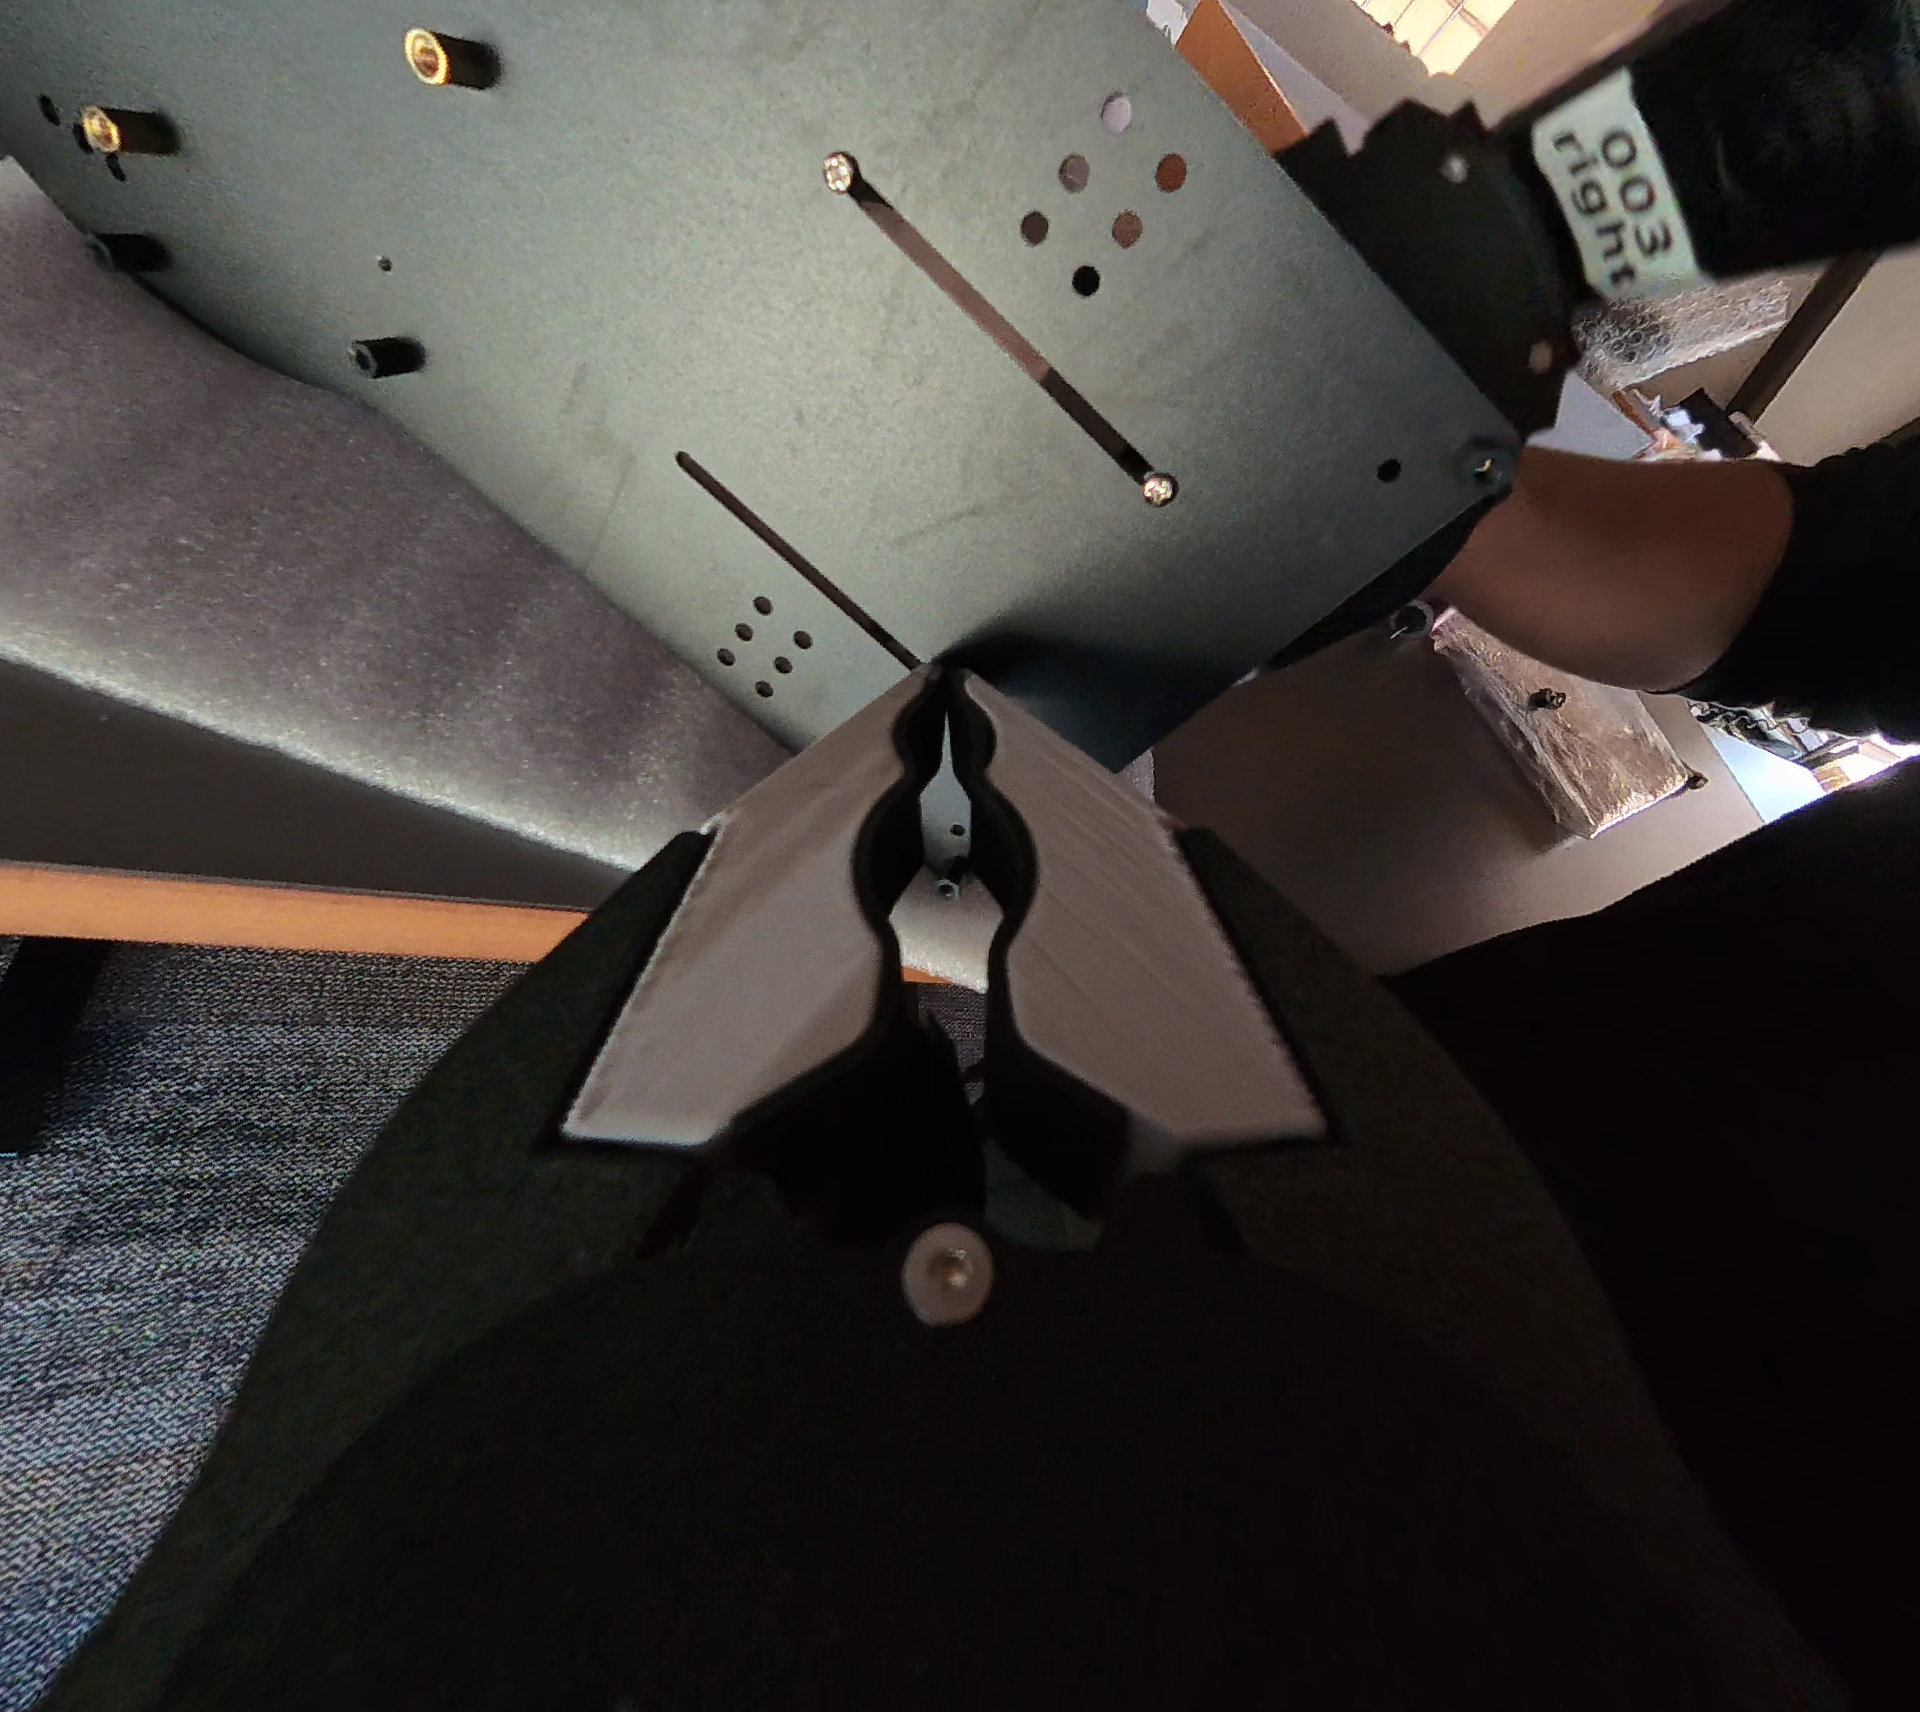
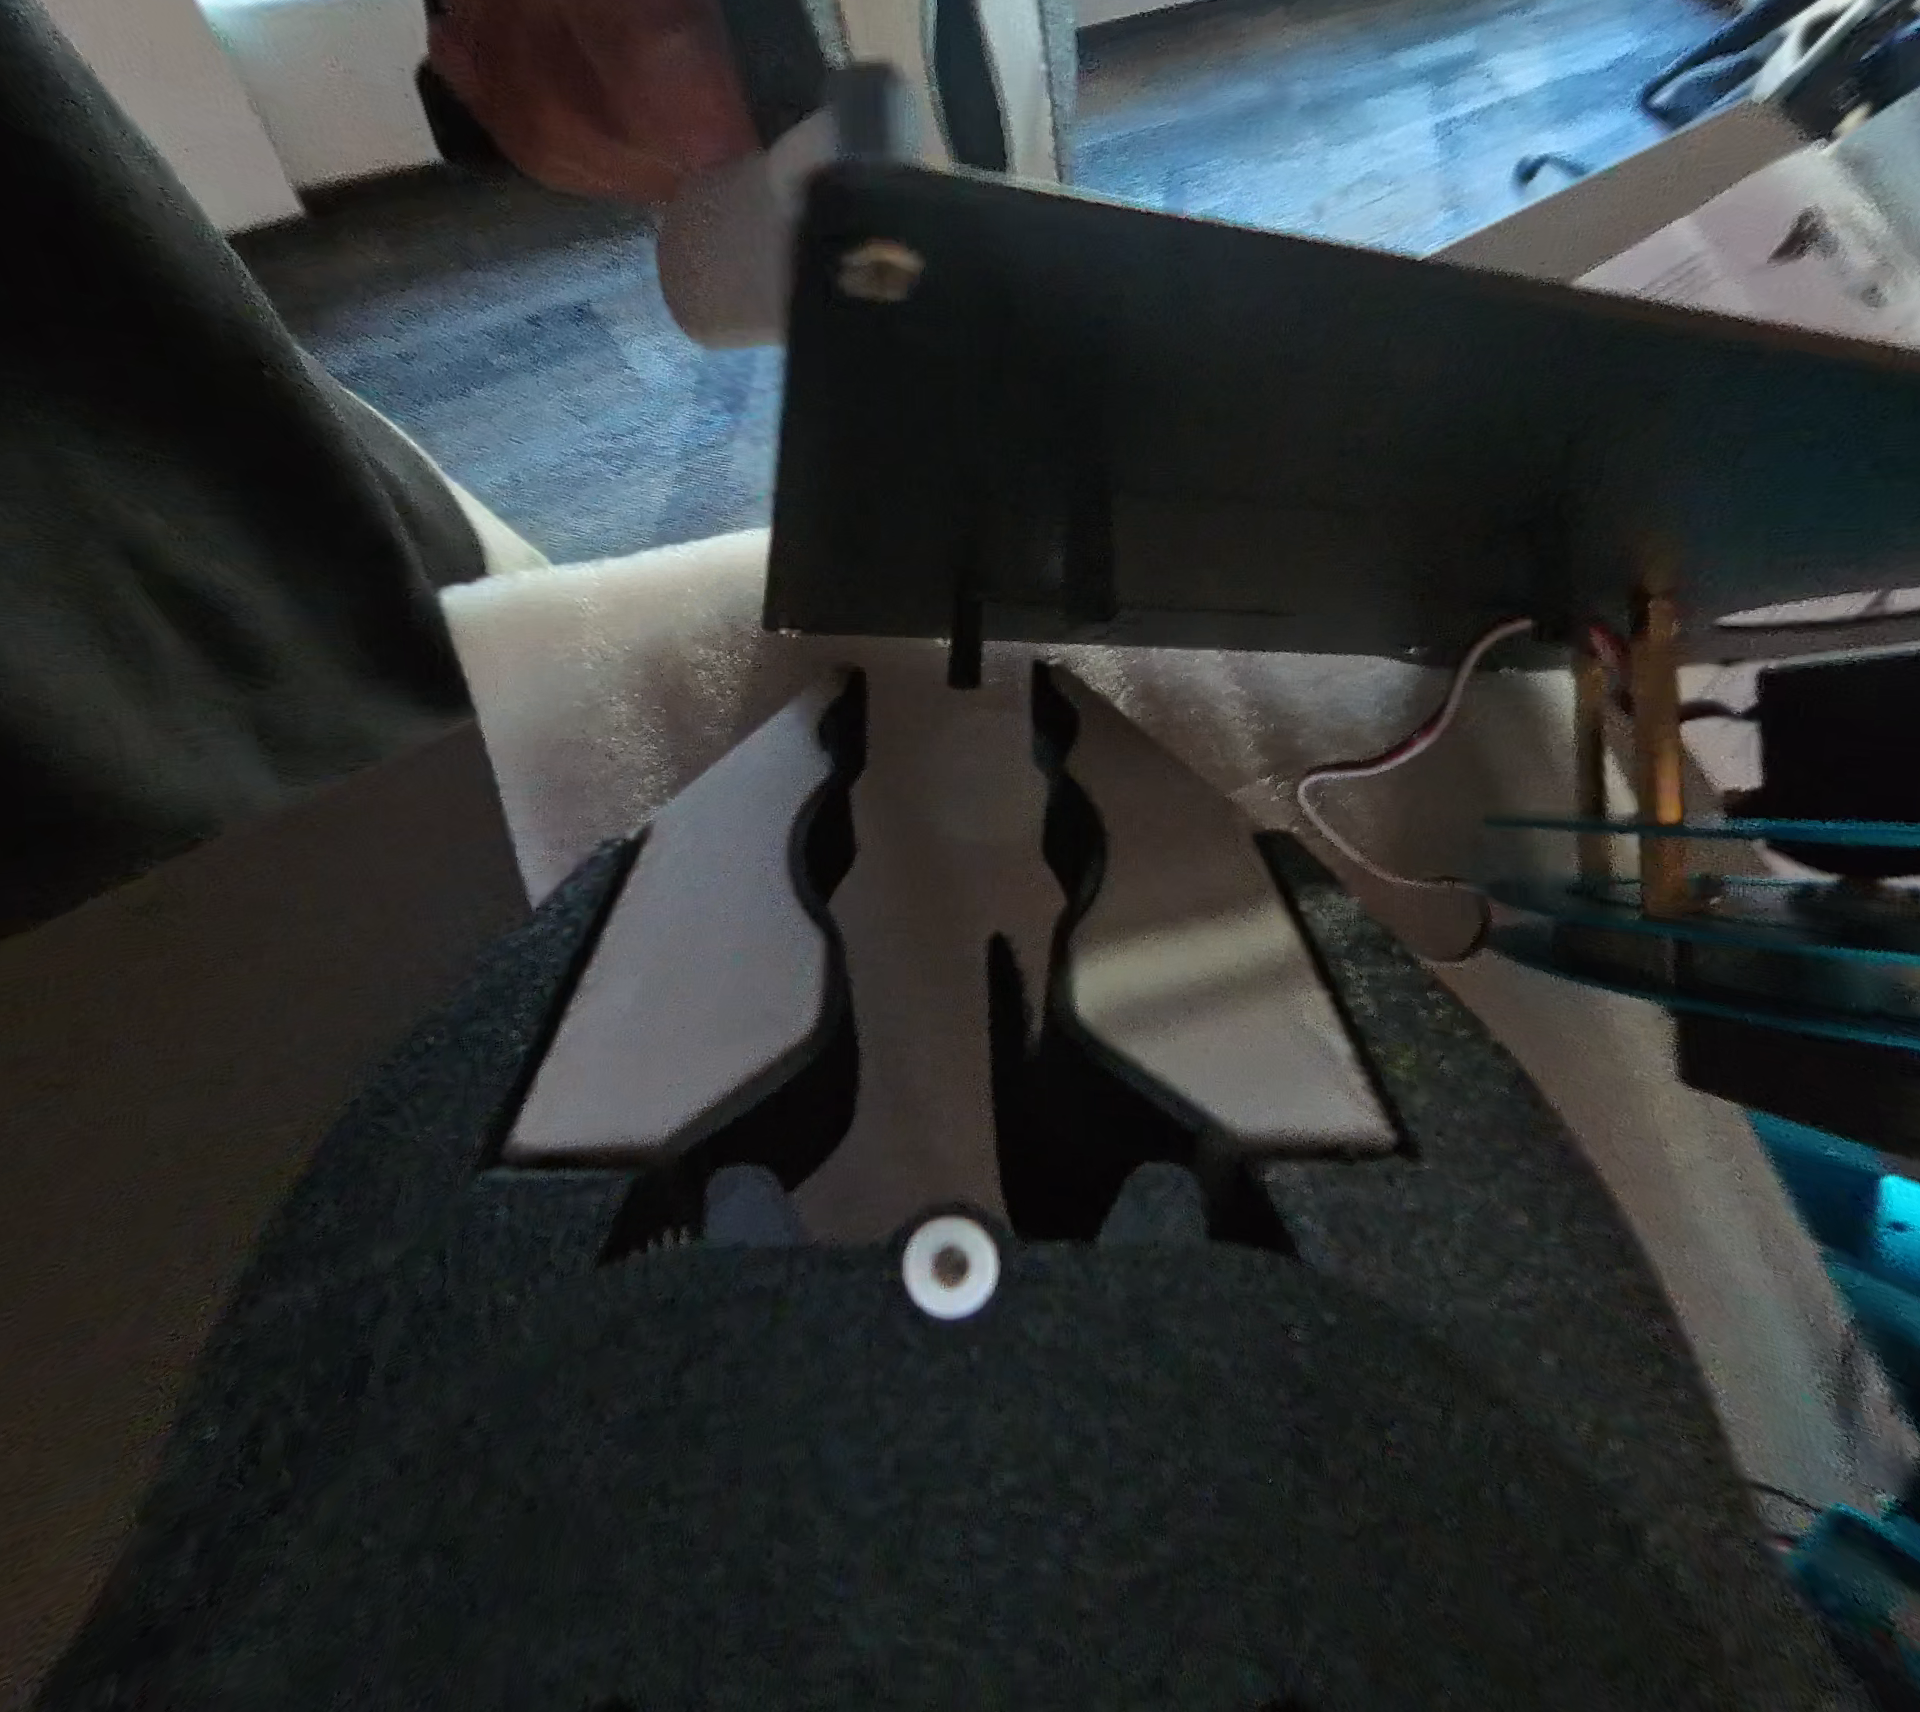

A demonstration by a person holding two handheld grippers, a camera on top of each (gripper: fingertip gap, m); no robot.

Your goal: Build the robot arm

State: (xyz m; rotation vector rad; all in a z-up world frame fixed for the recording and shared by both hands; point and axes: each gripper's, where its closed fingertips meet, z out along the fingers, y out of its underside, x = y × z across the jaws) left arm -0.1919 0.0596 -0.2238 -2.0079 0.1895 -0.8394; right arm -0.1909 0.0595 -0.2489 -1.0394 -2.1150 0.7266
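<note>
Left gripper (image 1: 948, 675) pinches edge of dark metal plate (image 1: 727, 208), tilted over grey foam sheet (image 1: 260, 540). Right gripper (image 2: 948, 675) spread, just below plate's standoff (image 2: 962, 649).

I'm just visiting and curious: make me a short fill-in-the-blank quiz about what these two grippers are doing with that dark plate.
1. The left gripper is ____ on the edge of the dark metal plate.
2. The right gripper has its jaws ____, just below that plate.
3. The two long narrow cuts in the plate are ____.
4. The wire under the plate is red and ____.

Missing words: shut; open; slots; white
</note>
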